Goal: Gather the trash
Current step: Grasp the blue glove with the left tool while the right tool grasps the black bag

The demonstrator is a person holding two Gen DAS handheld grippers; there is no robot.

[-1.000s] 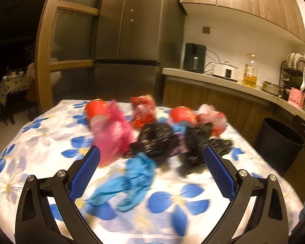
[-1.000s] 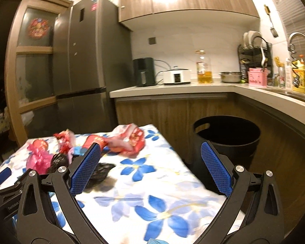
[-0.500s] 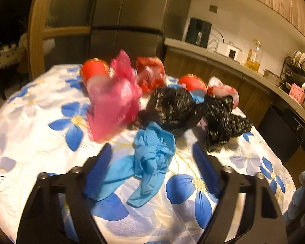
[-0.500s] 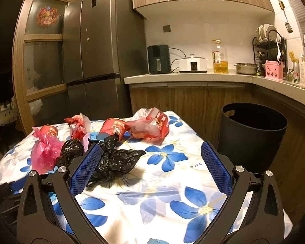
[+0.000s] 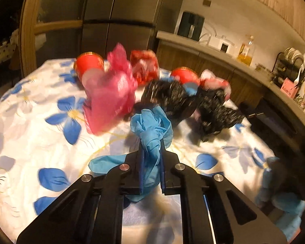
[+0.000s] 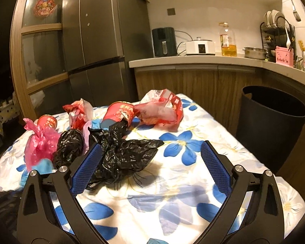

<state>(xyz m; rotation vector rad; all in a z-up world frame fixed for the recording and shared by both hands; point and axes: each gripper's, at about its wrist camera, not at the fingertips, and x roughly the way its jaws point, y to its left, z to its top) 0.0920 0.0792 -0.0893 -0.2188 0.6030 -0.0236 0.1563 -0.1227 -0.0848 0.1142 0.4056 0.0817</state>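
Note:
My left gripper (image 5: pixel 150 154) is shut on a crumpled blue plastic bag (image 5: pixel 151 130) on the flowered tablecloth (image 5: pixel 30 134). Behind it lie a pink bag (image 5: pixel 109 99), two black bags (image 5: pixel 168 99), red cups (image 5: pixel 88 65) and red wrappers (image 5: pixel 144 69). My right gripper (image 6: pixel 150 162) is open and empty above the table, with a black bag (image 6: pixel 124 154) lying just beyond its left finger. The pink bag (image 6: pixel 39 142), a red cup (image 6: pixel 120 111) and a red-and-white wrapper (image 6: pixel 162 109) show further back. The black trash bin (image 6: pixel 272 122) stands to the right of the table.
A tall grey fridge (image 6: pixel 103 40) stands behind the table. A wooden counter (image 6: pixel 203 61) carries an air fryer, a white cooker, an oil bottle and a dish rack. The table's right edge (image 6: pixel 254 154) faces the bin.
My left gripper came down and closed on the blue bag, which it straddled open before. My right gripper moved left and nearer the black bag, still open.

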